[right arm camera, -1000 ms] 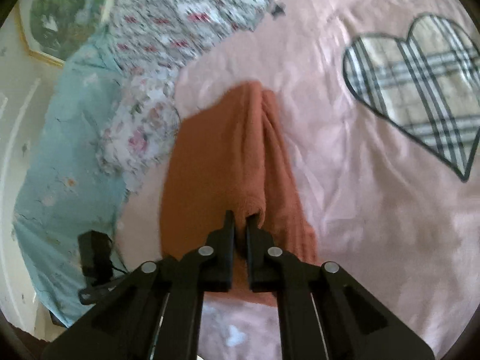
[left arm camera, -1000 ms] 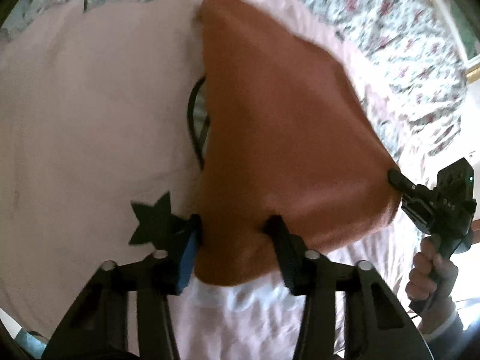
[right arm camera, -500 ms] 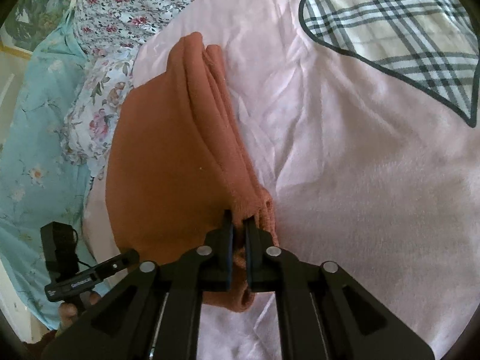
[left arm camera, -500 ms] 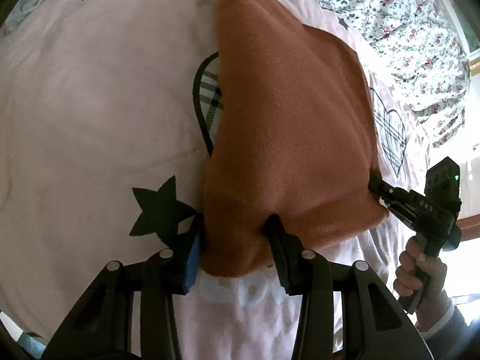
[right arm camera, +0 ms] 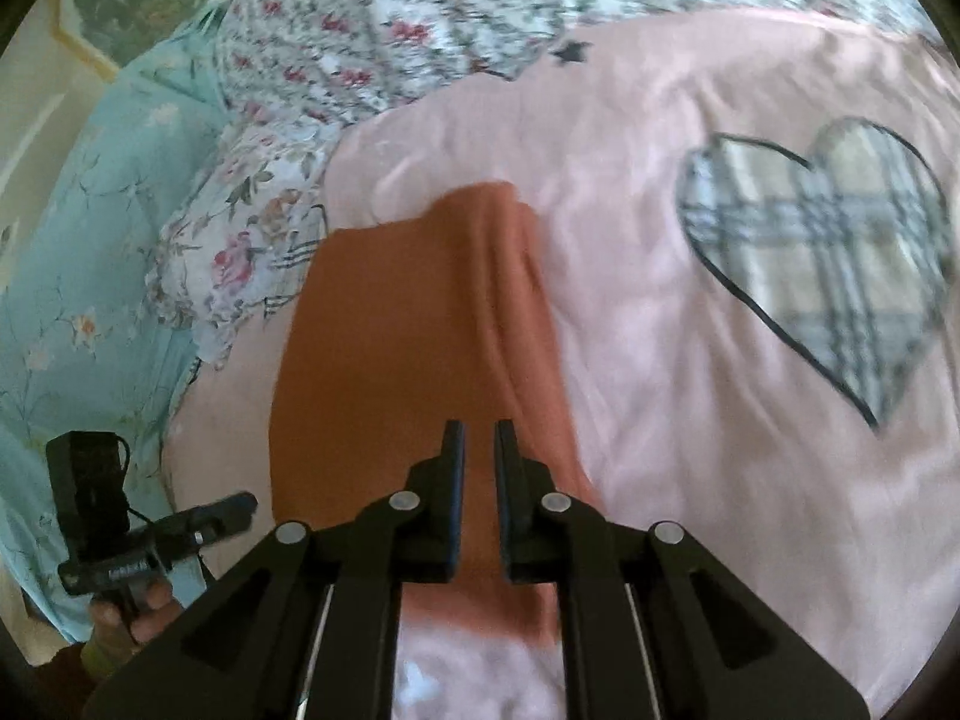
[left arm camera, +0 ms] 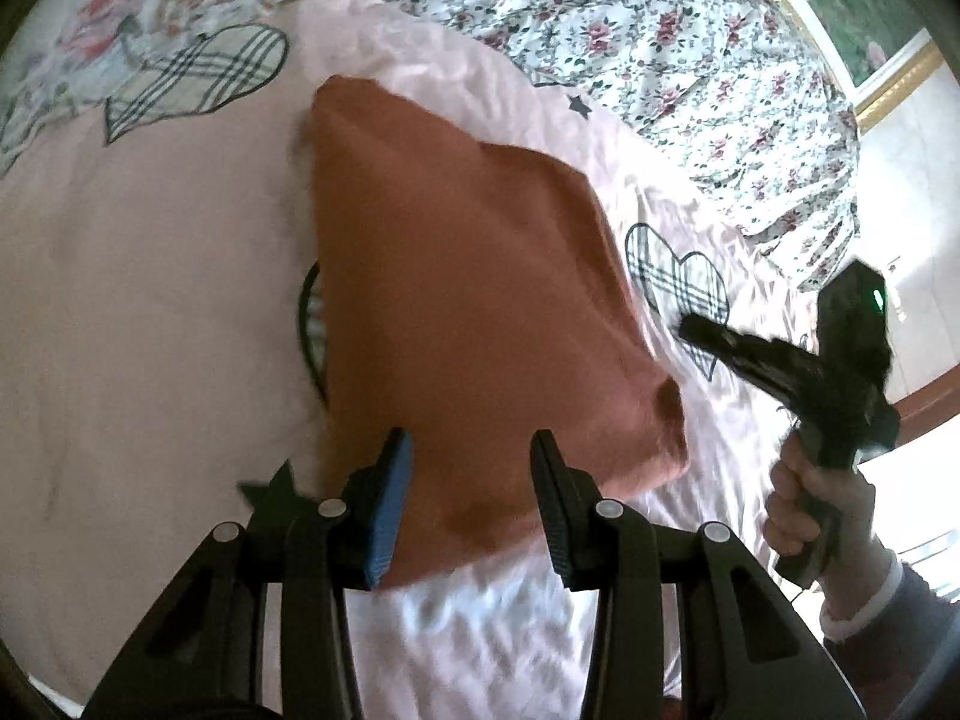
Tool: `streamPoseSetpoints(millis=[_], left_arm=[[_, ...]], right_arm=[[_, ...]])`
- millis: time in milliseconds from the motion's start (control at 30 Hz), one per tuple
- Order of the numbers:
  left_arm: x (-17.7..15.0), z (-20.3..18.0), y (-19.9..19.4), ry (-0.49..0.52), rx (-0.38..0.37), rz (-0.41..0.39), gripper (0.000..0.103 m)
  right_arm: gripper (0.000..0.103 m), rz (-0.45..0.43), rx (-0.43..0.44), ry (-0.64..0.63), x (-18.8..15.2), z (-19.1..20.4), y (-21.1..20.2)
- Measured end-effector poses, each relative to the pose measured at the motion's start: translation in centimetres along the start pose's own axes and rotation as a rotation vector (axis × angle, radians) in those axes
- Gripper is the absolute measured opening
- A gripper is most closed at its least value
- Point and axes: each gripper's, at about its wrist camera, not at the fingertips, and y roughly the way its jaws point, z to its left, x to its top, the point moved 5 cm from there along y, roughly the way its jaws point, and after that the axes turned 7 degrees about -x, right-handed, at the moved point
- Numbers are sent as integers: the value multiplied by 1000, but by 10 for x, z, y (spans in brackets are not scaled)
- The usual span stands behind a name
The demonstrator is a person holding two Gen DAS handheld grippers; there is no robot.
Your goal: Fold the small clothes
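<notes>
One orange cloth, two grippers, both let go.
Left view: the orange cloth [left arm camera: 468,312] lies at centre on the pink blanket [left arm camera: 150,300]; the left gripper [left arm camera: 469,438], half-wide, now hovers unclamped; the right gripper [left arm camera: 696,327] has withdrawn to 3 o'clock. Right view: its jaws have just parted narrowly, empty; one plaid heart [right arm camera: 810,252] lies at 2 o'clock.

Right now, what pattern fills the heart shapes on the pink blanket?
Grey-and-cream plaid with a dark outline. The heart on the pink blanket shows best in the right wrist view.
</notes>
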Motion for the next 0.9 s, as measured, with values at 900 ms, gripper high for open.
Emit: streamPoseSetpoints(millis=[900], left_arm=[[-27,6,27,52,17,86,32]], right_arm=[[6,85,-5,-78,-23,25,9]])
